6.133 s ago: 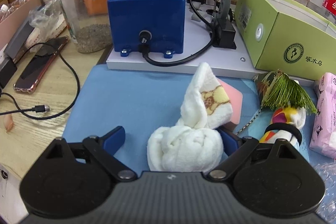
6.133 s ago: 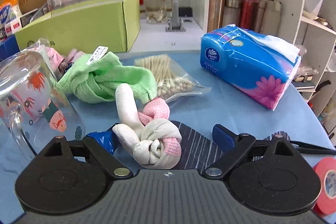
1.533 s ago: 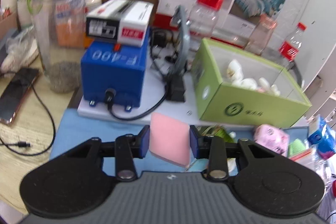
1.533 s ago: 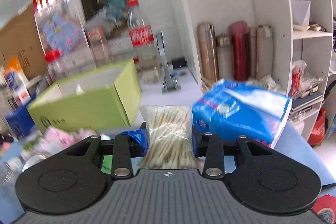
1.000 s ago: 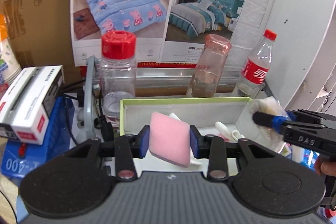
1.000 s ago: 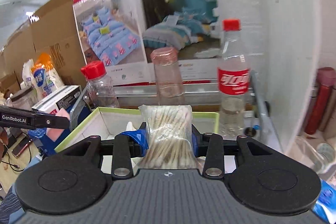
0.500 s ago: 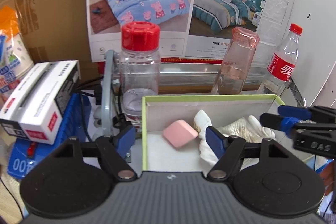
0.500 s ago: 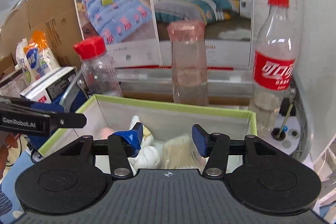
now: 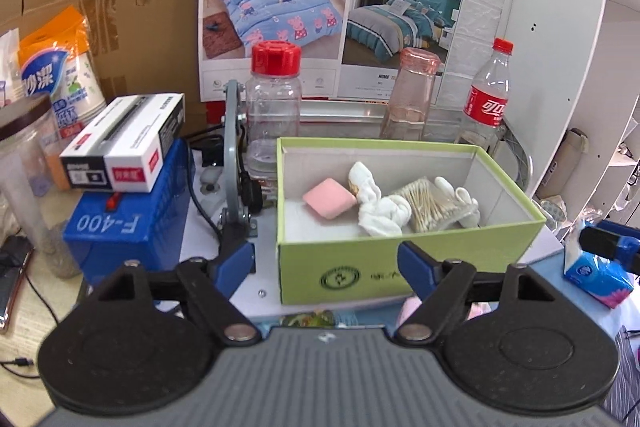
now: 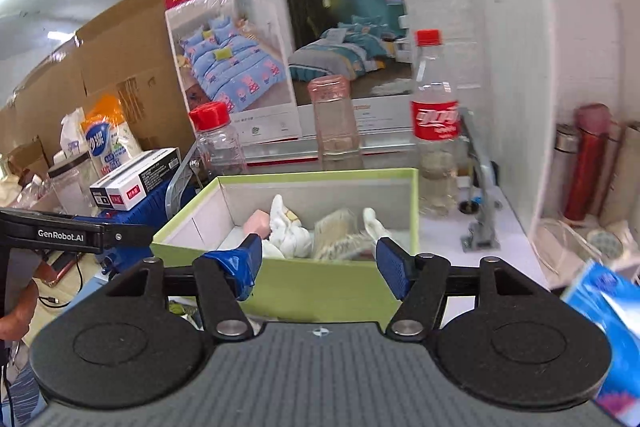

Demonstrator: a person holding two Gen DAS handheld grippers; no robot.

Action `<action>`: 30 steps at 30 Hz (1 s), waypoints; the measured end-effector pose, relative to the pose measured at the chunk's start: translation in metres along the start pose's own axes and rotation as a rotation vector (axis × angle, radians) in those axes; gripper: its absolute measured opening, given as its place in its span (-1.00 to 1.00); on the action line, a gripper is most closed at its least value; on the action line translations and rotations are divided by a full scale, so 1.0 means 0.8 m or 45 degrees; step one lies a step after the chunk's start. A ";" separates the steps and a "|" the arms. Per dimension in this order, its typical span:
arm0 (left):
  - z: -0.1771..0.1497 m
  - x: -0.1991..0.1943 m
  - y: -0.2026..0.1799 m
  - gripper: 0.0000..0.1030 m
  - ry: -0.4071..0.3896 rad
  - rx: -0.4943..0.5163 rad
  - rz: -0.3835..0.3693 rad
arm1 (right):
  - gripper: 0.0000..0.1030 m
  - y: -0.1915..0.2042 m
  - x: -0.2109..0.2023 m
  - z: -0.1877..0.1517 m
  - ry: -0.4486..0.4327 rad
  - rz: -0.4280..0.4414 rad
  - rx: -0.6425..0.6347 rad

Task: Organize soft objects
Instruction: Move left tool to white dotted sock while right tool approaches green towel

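Bedding posters back a cluttered table where the green box (image 9: 404, 263) already holds a pink sponge (image 9: 329, 198), white cloths (image 9: 380, 207) and a cotton-swab bag (image 9: 430, 205), both the left gripper (image 9: 326, 261) and right gripper (image 10: 318, 259) hovering open-jawed and empty, with other items seemingly left to sort.

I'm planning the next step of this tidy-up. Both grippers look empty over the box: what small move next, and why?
Probably draw both back toward the table for another soft item. The left gripper and right gripper are open and empty, and the sponge and swab bag already lie in the green box.
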State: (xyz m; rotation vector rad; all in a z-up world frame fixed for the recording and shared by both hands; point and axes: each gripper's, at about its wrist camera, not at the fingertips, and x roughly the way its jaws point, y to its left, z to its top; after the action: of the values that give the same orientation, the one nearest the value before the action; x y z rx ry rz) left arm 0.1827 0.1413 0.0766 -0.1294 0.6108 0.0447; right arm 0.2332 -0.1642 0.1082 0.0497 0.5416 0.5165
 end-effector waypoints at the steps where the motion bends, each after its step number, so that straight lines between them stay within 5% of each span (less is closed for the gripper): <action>1: -0.005 -0.005 0.001 0.59 0.002 -0.002 0.001 | -0.04 -0.002 -0.012 -0.007 -0.018 -0.021 0.018; 4: -0.026 -0.023 0.009 0.79 -0.005 0.001 0.032 | -0.02 -0.009 -0.050 -0.034 -0.090 -0.093 0.097; 5: -0.034 -0.030 0.014 0.99 -0.021 -0.004 0.053 | -0.02 -0.011 -0.063 -0.045 -0.111 -0.123 0.129; 11: -0.093 -0.058 0.065 0.99 -0.006 -0.131 0.203 | 0.01 -0.028 -0.103 -0.116 -0.138 -0.328 0.294; 16: -0.134 -0.060 0.098 0.99 0.071 -0.260 0.286 | 0.02 -0.041 -0.104 -0.145 -0.083 -0.355 0.349; 25: -0.096 -0.028 0.062 0.99 0.112 -0.112 0.144 | 0.04 -0.043 -0.105 -0.148 -0.081 -0.351 0.346; 30: -0.082 0.031 0.033 0.99 0.289 0.067 0.007 | 0.06 -0.054 -0.110 -0.149 -0.087 -0.381 0.373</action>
State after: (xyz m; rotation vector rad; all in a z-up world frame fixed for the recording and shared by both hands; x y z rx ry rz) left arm 0.1635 0.1589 0.0062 -0.0824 0.8380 0.0192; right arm 0.1281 -0.2545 0.0403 0.2611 0.5431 0.1403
